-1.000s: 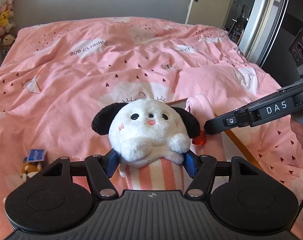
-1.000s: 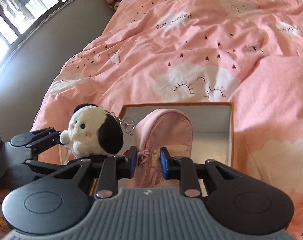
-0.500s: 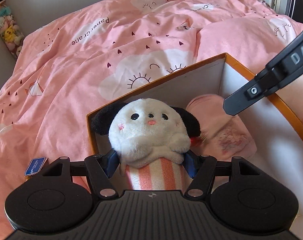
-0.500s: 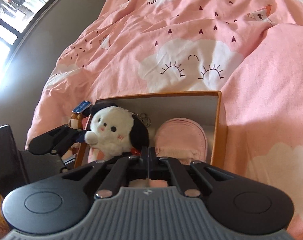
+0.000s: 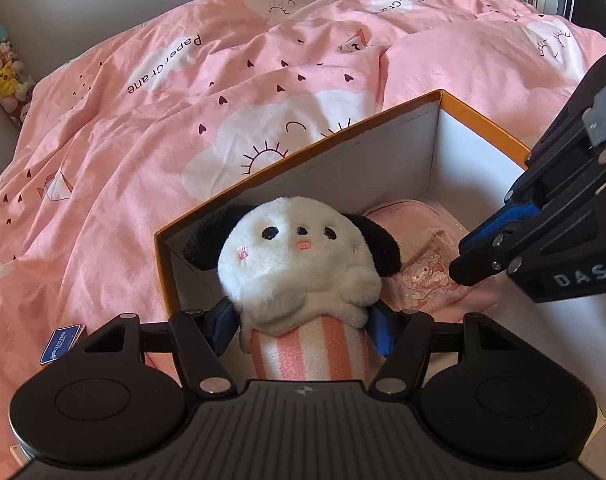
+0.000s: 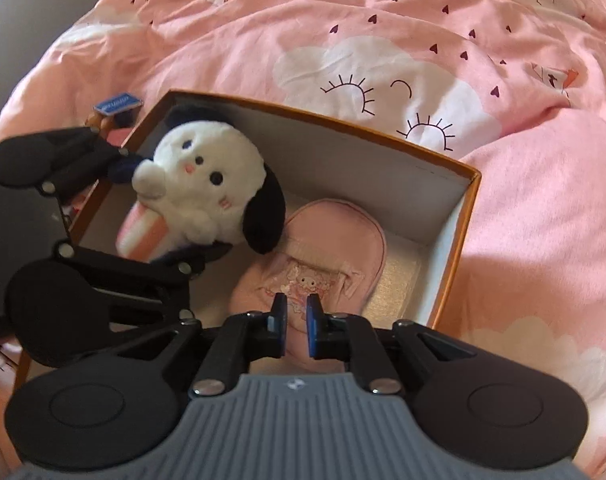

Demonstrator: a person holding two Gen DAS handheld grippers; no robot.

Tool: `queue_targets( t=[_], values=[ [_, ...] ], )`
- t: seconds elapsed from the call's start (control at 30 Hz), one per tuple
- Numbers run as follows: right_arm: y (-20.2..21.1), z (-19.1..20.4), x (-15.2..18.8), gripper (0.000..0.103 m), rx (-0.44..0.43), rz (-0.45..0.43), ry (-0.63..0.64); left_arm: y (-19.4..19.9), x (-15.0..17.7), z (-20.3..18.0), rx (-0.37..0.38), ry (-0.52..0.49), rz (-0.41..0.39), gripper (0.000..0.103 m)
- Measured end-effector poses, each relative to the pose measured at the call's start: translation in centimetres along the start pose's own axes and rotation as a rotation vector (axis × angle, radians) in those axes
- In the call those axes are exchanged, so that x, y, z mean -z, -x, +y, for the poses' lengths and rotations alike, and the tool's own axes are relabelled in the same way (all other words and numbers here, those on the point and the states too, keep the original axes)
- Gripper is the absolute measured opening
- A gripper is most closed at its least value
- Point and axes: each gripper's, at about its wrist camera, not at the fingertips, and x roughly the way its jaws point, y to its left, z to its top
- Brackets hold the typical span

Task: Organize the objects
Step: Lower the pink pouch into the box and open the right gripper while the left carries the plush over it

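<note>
Holding the plush puppy [image 5: 299, 264] clamped in your left claw [image 5: 303, 326] over the orange box's [image 6: 459, 240] near-left corner, you kept the slightly parted, empty right claw [image 6: 295, 330] above the pink pouch [image 6: 323, 256] lying lengthwise beside it.

The plush dog [image 5: 299, 256] is white with black ears and a pink-and-white striped body; the pouch [image 6: 323, 256] is pale pink with a cartoon print; the box [image 6: 451, 240] is orange outside, white inside; the duvet [image 5: 183, 120] is pink with white clouds and dark hearts.
</note>
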Motion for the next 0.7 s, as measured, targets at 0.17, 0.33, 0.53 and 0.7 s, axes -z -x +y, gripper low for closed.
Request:
queue_targets(
  t=[0.17,0.33,0.53,0.7],
  values=[
    [-1.1,1.7,-0.9,0.029,0.098,0.027,0.094,0.0,0.2,-0.1,-0.015,-0.041,-0.010,0.075],
    [-1.4,2.3,-1.1,0.031,0.112,0.012,0.152,-0.2,0.7,0.2,-0.023,-0.054,-0.022,0.075],
    [-3.9,3.7,-0.9,0.033,0.253,0.025,0.266,0.0,0.7,0.4,-0.031,-0.049,-0.039,0.075],
    [-5.1,3.9,-1.1,0.013,0.427,0.073,0.260,0.0,0.6,0.0,-0.040,-0.060,-0.045,0.075]
  ],
)
